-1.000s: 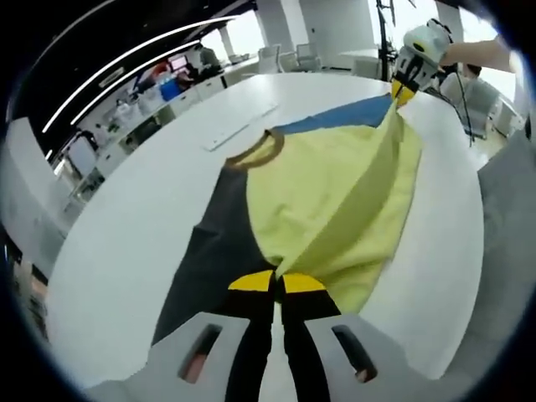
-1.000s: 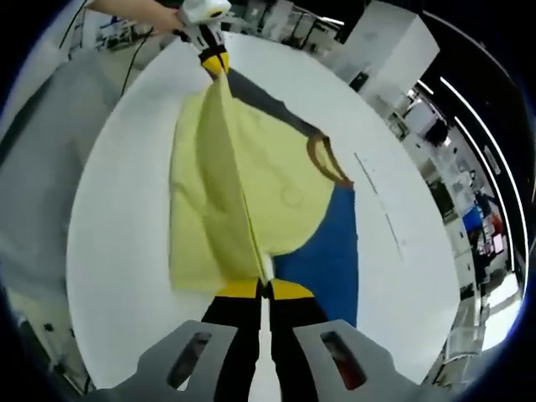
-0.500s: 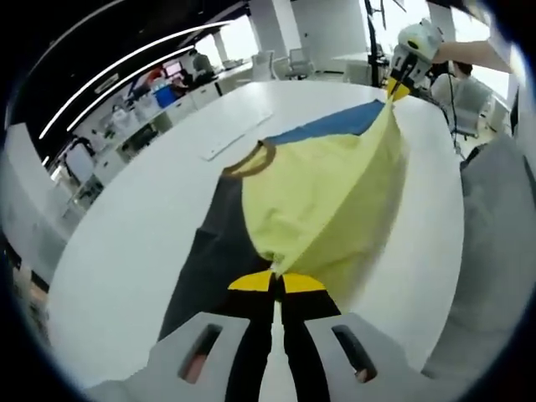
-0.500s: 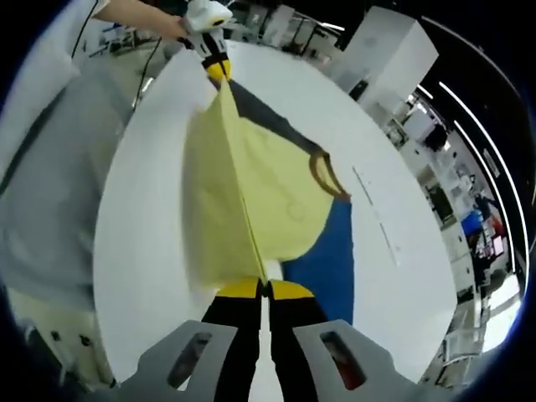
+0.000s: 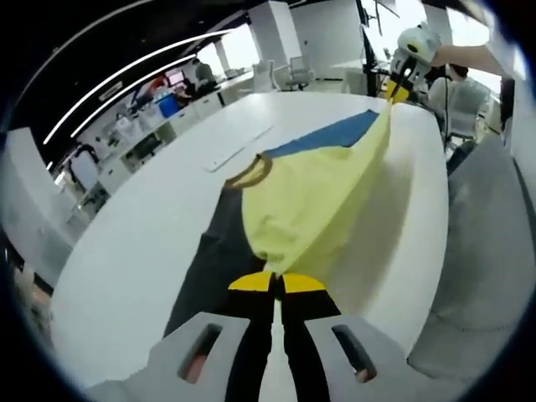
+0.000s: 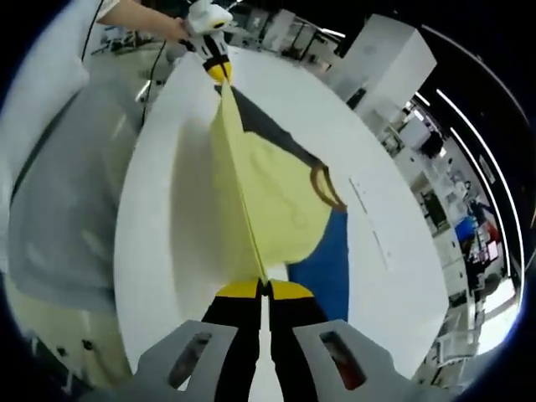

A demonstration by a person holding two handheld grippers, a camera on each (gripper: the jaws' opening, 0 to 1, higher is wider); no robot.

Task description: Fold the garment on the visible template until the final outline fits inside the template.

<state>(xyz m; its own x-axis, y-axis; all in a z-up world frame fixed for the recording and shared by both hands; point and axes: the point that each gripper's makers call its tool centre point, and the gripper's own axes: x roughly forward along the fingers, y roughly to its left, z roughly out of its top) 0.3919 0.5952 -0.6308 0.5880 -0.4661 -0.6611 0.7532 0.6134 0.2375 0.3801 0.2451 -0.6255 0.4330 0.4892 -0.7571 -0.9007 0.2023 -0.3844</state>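
1. In the left gripper view, the left gripper (image 5: 277, 283) has its yellow-tipped fingers (image 5: 250, 282) pressed together on a corner of the shirt (image 5: 310, 201), pinching the yellow cloth right at the tips.
2. From those fingers the shirt runs forward and away: a taut yellow edge stretches up toward the far right, and the dark grey sleeve side lies just left of the fingers on the table (image 5: 151, 218).
3. Farther out from the left fingers sits the brown collar (image 5: 251, 170), and beyond it the blue part of the shirt lies flat on the table.
4. At the far end of the taut edge, the right gripper (image 5: 399, 89) pinches the other corner; a hand (image 5: 469, 57) holds it.
5. In the right gripper view, the right gripper (image 6: 267, 290) also has its fingers (image 6: 239, 289) closed on the yellow cloth, gripped at the tips.
6. From these fingers the shirt (image 6: 276, 209) rises as a raised yellow fold straight ahead; the blue part lies just right of the fingers on the table (image 6: 159, 218).
7. At the fold's far end, the left gripper (image 6: 217, 70) grips the corner, a hand (image 6: 172, 29) behind it.
8. A thin ruler-like strip (image 6: 373, 222) lies on the table well right of the shirt, past the collar (image 6: 325, 186).
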